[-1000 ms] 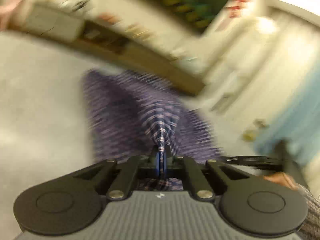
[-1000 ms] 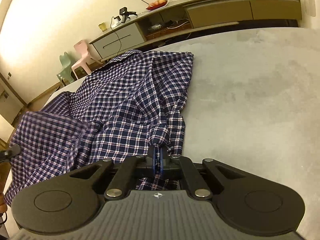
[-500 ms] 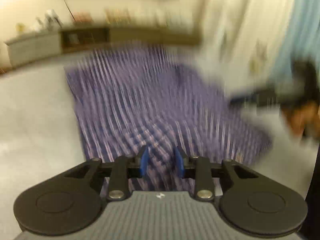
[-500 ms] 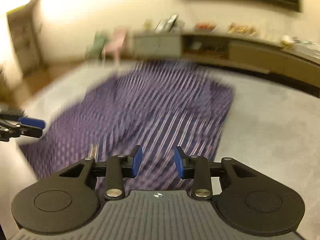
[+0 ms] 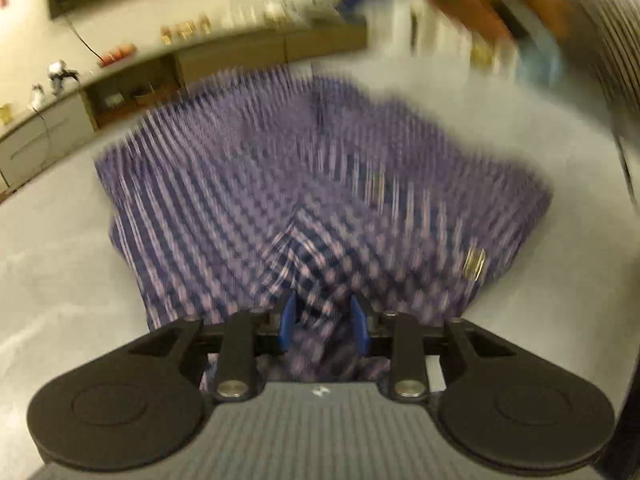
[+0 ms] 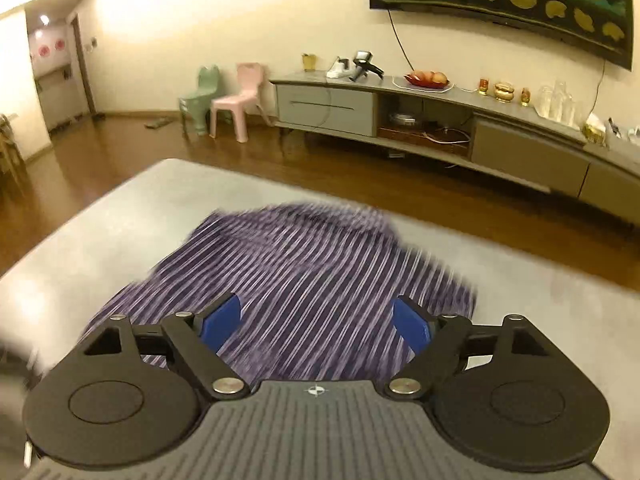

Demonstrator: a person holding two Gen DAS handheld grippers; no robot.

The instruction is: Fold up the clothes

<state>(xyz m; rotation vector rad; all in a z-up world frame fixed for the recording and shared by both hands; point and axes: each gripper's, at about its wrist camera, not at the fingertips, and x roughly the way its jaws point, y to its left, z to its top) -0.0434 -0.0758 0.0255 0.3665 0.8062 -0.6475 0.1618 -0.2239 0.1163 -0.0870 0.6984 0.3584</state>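
Note:
A blue and white checked shirt (image 5: 304, 184) lies bunched on the grey table (image 5: 52, 248); it is blurred by motion in both views. My left gripper (image 5: 323, 322) is open, its blue pads a little apart, with a fold of the shirt lying between them. My right gripper (image 6: 318, 322) is wide open and empty, held above the shirt (image 6: 312, 276), which covers the near part of the table (image 6: 560, 320). The person's other hand (image 5: 516, 4) shows blurred at the top right of the left wrist view.
A long low grey sideboard (image 6: 460, 128) with a fruit plate and glassware stands along the far wall beyond the table edge. A pink chair (image 6: 240, 96) and a green chair (image 6: 200, 96) stand on the wood floor at the left.
Both grippers were shut on the shirt a second ago and have let go. The right one has opened wider and lifted away; the shirt has dropped onto the table.

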